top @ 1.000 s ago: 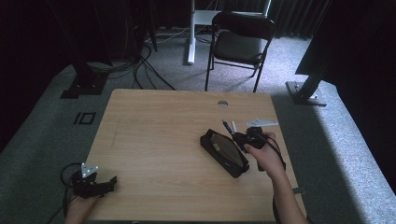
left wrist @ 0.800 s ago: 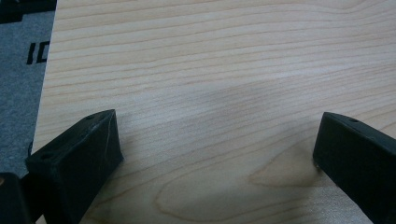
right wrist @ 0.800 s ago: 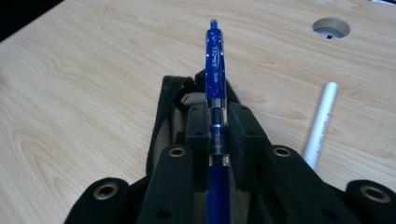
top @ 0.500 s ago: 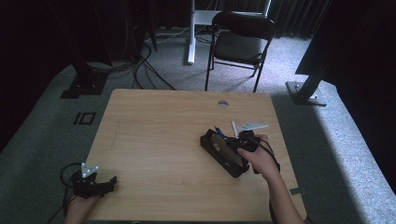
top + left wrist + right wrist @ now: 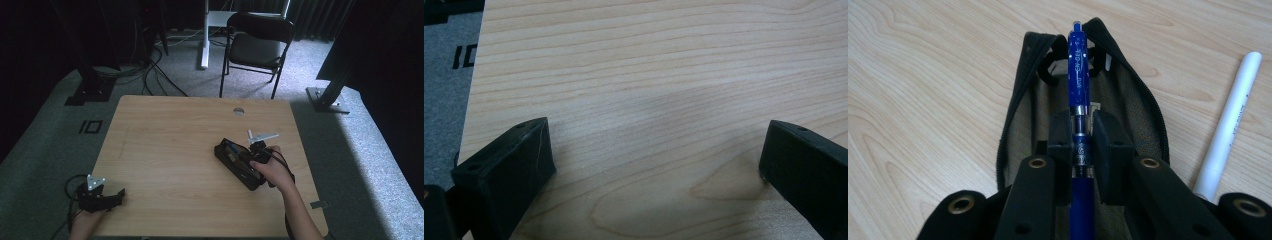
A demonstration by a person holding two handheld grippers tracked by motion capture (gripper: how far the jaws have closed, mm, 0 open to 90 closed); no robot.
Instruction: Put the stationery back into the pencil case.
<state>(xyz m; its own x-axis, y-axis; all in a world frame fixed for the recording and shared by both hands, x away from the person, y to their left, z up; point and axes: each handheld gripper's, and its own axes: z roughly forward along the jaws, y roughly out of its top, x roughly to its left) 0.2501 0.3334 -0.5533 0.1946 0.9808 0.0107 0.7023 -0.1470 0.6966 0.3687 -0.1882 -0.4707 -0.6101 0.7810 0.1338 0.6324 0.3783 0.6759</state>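
Black jaws, brass eyelets, grey plate

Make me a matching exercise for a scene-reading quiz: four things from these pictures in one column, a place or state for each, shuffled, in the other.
Things:
1. blue pen
2. white pen
3. black pencil case
4. left hand-held gripper

Places or states:
A. lying on the bare table beside the case
B. jaws wide apart over bare wood
C. unzipped, lying open on the table
D. clamped between the jaws of the right hand-held gripper, above the open case

Pairs: 1-D, 2-A, 3-C, 4-B
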